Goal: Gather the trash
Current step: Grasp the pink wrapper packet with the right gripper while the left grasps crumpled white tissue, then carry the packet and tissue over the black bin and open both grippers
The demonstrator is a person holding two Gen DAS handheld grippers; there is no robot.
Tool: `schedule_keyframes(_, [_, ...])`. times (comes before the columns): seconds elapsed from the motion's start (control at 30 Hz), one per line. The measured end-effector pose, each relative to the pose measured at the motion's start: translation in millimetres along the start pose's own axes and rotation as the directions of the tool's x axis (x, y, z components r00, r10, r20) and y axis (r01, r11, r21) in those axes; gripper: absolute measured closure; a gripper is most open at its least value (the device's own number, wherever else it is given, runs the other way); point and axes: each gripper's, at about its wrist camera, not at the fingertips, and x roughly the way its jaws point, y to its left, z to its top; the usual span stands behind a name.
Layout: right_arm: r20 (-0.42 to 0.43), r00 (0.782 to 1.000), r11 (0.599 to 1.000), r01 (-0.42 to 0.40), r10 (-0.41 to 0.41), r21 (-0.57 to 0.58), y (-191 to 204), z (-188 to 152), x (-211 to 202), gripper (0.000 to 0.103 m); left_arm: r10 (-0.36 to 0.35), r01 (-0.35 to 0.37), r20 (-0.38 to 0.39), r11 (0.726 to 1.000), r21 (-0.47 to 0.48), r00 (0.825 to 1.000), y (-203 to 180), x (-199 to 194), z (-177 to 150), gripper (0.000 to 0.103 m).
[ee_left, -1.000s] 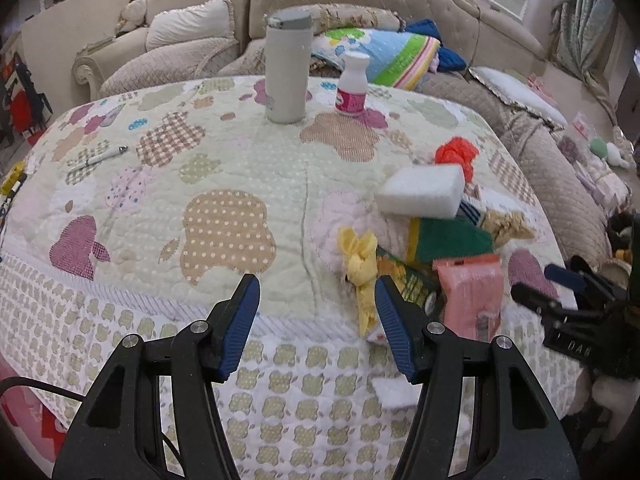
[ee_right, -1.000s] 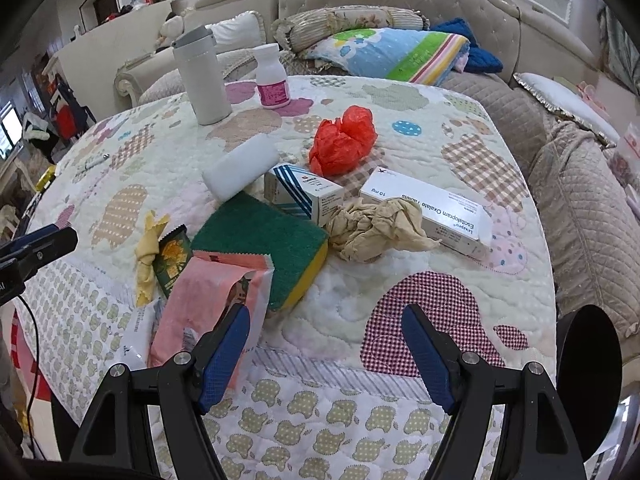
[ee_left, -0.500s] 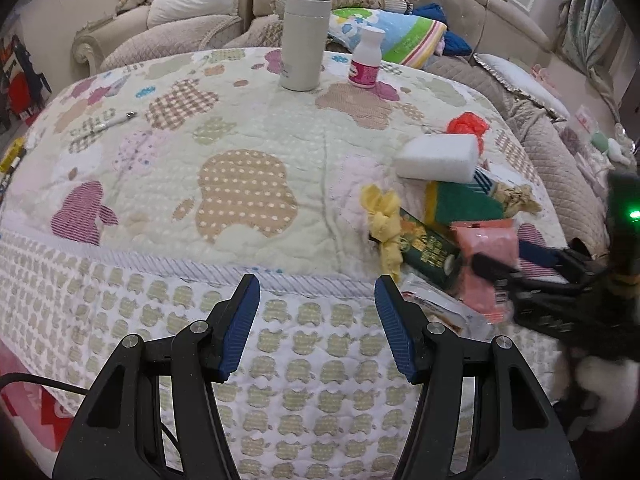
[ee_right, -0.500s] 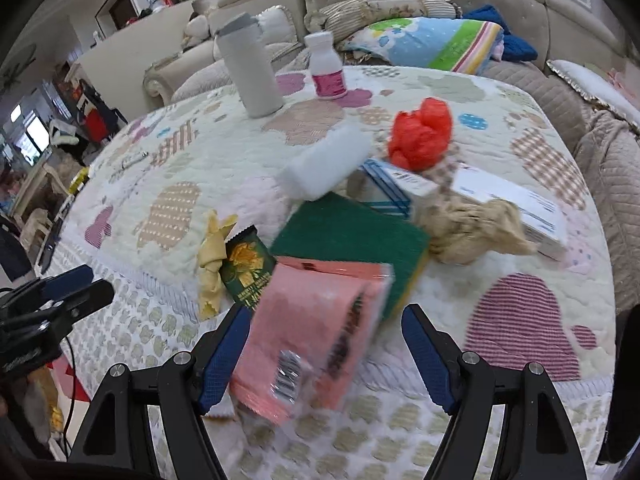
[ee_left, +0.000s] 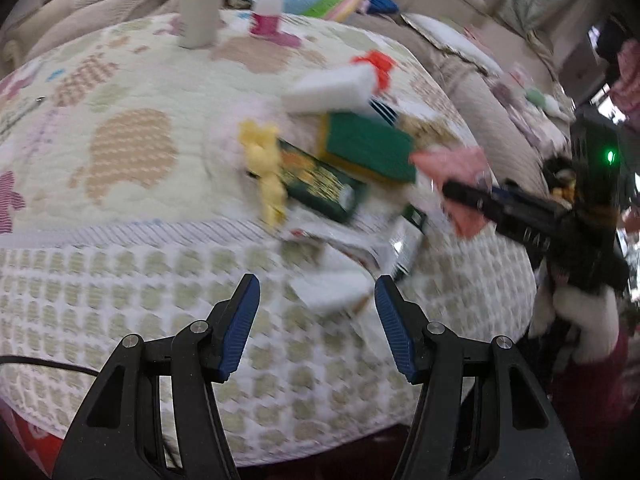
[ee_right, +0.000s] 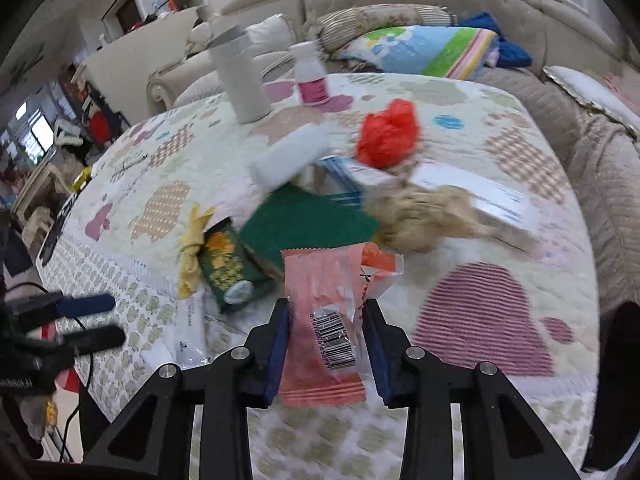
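Your left gripper [ee_left: 316,300] hangs over the draped edge of the quilted patchwork table cover [ee_left: 132,208], its blue-padded jaws standing apart with nothing between them; a white paper scrap [ee_left: 328,288] lies on the cloth just beyond the tips.

On the table, from the left: a crumpled yellow wrapper [ee_right: 192,248] touches a dark green printed sachet [ee_right: 228,268]. Beside these sits a green scouring sponge with a yellow base [ee_right: 308,220], with a white foam block [ee_right: 288,160] leaning at its far edge. Behind stand a tall white cylindrical flask [ee_right: 240,80] and a small white bottle with a pink label [ee_right: 310,76], both upright.

Your right gripper [ee_right: 326,332] is closing its jaws on a pink plastic wrapper with a barcode [ee_right: 324,304]; the pads already touch both sides of it, and it stands upright between them at the near table edge. In the left wrist view the wrapper [ee_left: 452,164] appears pinched at those tips, clear of the cloth, though blur limits certainty.

Further right lie a crumpled red plastic bag [ee_right: 390,132], a wad of beige paper [ee_right: 420,216] and a flat white medicine carton [ee_right: 472,190], the wad resting against the carton.
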Motion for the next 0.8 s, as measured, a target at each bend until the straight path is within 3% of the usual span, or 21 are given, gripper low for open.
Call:
schedule_keyframes(0.3, [0.0,1.0,0.999,-0.006,0.006,0.048,-24.2,-15.5,-10.5,0.068,0.065,-0.064,-0.047,0.998,0.019,0.997,-30.7,37.1,-6.4,0.044])
schedule_keyframes(0.4, [-0.002,1.0,0.998,-0.016,0.017,0.057,-27.0,-20.5,-11.0,0.068,0.051,-0.051,-0.068,0.999,0.0,0.996,-28.2,46.9,-9.6,0.046])
schedule_keyframes(0.47, [0.001,1.0,0.998,-0.021,0.021,0.061,-28.3,-22.2,-11.9,0.068,0.028,-0.029,-0.067,0.999,-0.014,0.997,-24.1,45.2,-9.8,0.07])
schedule_keyframes(0.53, [0.007,0.999,0.997,-0.032,0.032,0.064,-29.6,-23.0,-13.9,0.068,0.01,-0.011,-0.072,1.0,-0.014,0.997,-22.2,38.9,-8.8,0.078])
schedule_keyframes(0.8, [0.041,0.998,0.997,-0.046,0.044,0.062,-31.8,-20.6,-24.3,0.068,0.042,-0.042,0.033,0.999,0.007,0.999,-21.0,-11.7,5.7,0.081])
